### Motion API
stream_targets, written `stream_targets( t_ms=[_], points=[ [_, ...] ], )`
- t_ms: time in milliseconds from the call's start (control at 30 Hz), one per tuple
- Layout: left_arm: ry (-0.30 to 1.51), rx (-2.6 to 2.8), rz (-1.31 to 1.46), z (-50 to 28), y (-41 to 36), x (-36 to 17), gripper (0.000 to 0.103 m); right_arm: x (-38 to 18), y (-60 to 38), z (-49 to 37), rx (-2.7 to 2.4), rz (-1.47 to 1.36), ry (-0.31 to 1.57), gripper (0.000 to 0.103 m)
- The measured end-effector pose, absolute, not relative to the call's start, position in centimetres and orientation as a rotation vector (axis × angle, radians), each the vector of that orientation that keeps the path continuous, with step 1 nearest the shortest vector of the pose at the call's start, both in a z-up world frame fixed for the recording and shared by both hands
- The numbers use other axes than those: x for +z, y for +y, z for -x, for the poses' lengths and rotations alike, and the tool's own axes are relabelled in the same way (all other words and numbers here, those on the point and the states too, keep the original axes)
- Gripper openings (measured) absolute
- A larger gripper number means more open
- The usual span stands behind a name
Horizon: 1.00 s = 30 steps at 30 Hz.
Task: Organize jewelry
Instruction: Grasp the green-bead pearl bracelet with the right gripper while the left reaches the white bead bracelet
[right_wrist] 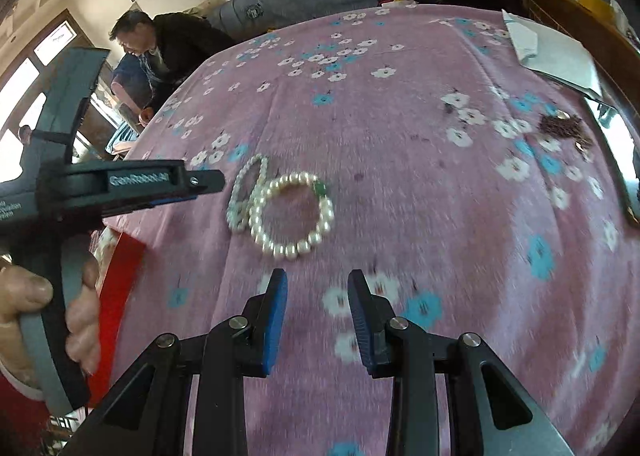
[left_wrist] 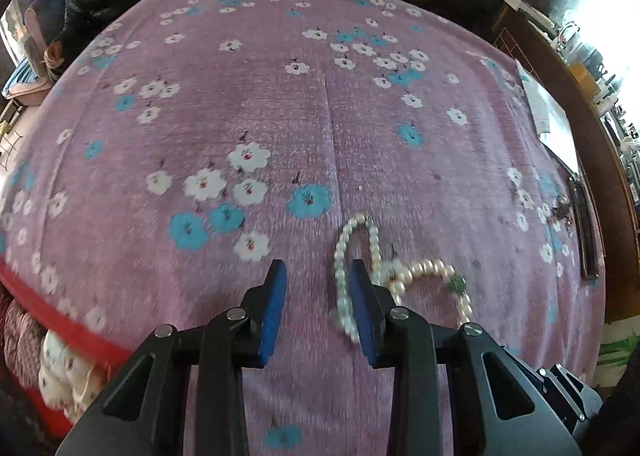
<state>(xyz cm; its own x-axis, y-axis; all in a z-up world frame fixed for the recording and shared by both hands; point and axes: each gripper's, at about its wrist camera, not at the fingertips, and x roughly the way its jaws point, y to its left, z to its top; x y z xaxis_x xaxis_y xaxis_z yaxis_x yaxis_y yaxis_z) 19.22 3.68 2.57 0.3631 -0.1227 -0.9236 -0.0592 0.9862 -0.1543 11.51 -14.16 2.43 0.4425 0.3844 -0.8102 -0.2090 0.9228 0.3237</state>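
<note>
Two pearl pieces lie touching on the pink flowered blanket (left_wrist: 360, 128): a small-bead strand (left_wrist: 340, 256) folded into a loop, and a large-bead bracelet (left_wrist: 432, 270) with one green bead (left_wrist: 456, 284). My left gripper (left_wrist: 318, 264) is open right over the strand. One side of the loop runs between the jaws, close to the right finger (left_wrist: 362, 296), and the pads do not press it. In the right wrist view the bracelet (right_wrist: 292, 212) and strand (right_wrist: 246, 192) lie ahead of my open, empty right gripper (right_wrist: 318, 274). The left gripper (right_wrist: 208, 186), held in a hand (right_wrist: 40, 296), comes in from the left.
A dark reddish bead pile (right_wrist: 562, 126) lies at the right, next to a dark flat tray (right_wrist: 616, 152) and white papers (right_wrist: 552, 52). A person (right_wrist: 160, 44) bends over beyond the bed's far left corner. The blanket's red edge (right_wrist: 120, 280) drops off at the left.
</note>
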Motion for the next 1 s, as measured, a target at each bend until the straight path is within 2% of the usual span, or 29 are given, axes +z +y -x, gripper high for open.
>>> stream_targets(
  t_ms=[267,400,433,467,800,900,1000],
  points=[
    [1.189,-0.066,0.111,-20.6,2.7,1.7,0.030,1.5,-12.8,-13.5,0.367,-0.183,1.050,0.034],
    [1.165,-0.034,0.008,-20.2,1.9,1.8,0.010,1.6,-11.6,-13.8,0.352,-0.124,1.022,0.031],
    [1.166,-0.030,-0.001,-20.1,1.9,1.8,0.005,1.5,-11.4,-13.8,0.343,-0.107,1.019,0.022],
    [1.168,-0.032,-0.002,-20.0,2.0,1.8,0.005,1.5,-11.2,-13.9,0.333,-0.086,1.016,0.012],
    [1.185,-0.125,0.112,-14.6,3.1,3.9,0.005,1.5,-12.6,-10.1,0.346,-0.102,1.084,0.010],
    [1.186,-0.169,0.136,-11.5,2.9,4.8,0.005,2.0,-13.6,-8.0,0.351,-0.120,1.113,0.004],
    [1.188,-0.197,0.171,-8.2,3.0,5.3,0.005,1.8,-14.8,-5.3,0.343,-0.139,1.150,0.003]
  ],
)
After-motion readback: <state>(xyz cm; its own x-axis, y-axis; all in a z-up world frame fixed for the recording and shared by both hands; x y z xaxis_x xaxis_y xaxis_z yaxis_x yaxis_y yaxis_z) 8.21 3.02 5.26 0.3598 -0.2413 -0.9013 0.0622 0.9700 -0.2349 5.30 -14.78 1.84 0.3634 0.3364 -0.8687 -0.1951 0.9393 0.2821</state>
